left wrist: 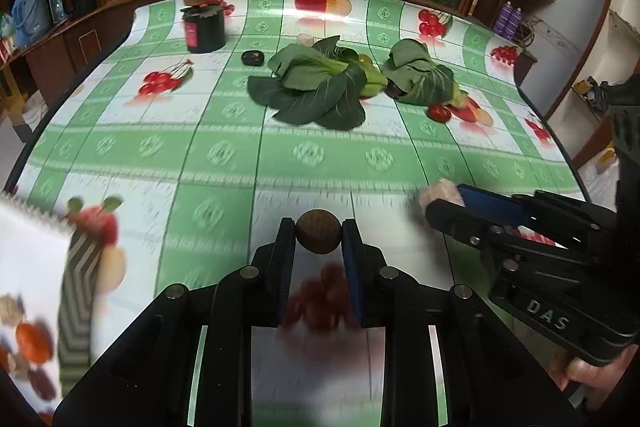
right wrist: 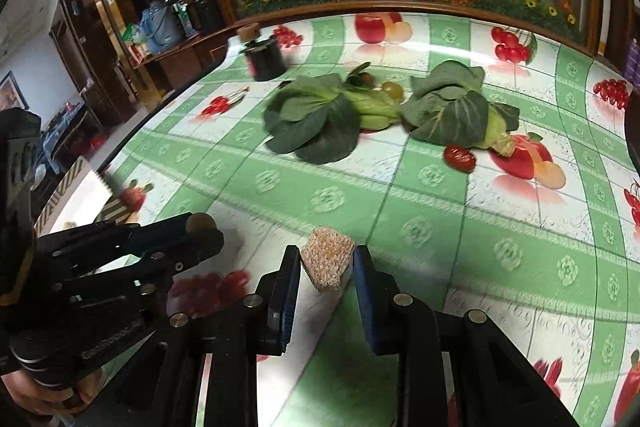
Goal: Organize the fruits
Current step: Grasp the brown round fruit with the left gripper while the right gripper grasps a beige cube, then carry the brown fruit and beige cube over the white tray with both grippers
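The left gripper (left wrist: 318, 235) is closed on a small round brown fruit (left wrist: 318, 231), which sits pinched between its two fingertips with the pads pressing on either side; no earlier view is at hand, so only the grip itself can be told. The right gripper (right wrist: 327, 259) is likewise closed on a pale, rough-surfaced wedge-shaped piece (right wrist: 328, 263), clamped between its blue pads and held above the worktop (right wrist: 440, 227), which is covered by a green and white checked cloth printed with cherries and apples. Seen from the left gripper, the right one reaches in from the right side at about the same level, its wedge showing at the tip. Seen from the right gripper, the left one lies just to the left, the brown fruit visible at its end. Ahead of both grippers, well apart from them, lie two bunches of leafy greens (left wrist: 316, 83) side by side, with a greenish round fruit (right wrist: 393, 90) tucked between them. A small red fruit (right wrist: 460, 157) rests near the right-hand bunch, on its nearer side. Farther off to the left stands a dark jar (left wrist: 205, 27) with a tan roll on top. At the far left, close to the left gripper, is a white tray (left wrist: 32, 267) holding several small fruits, blurred
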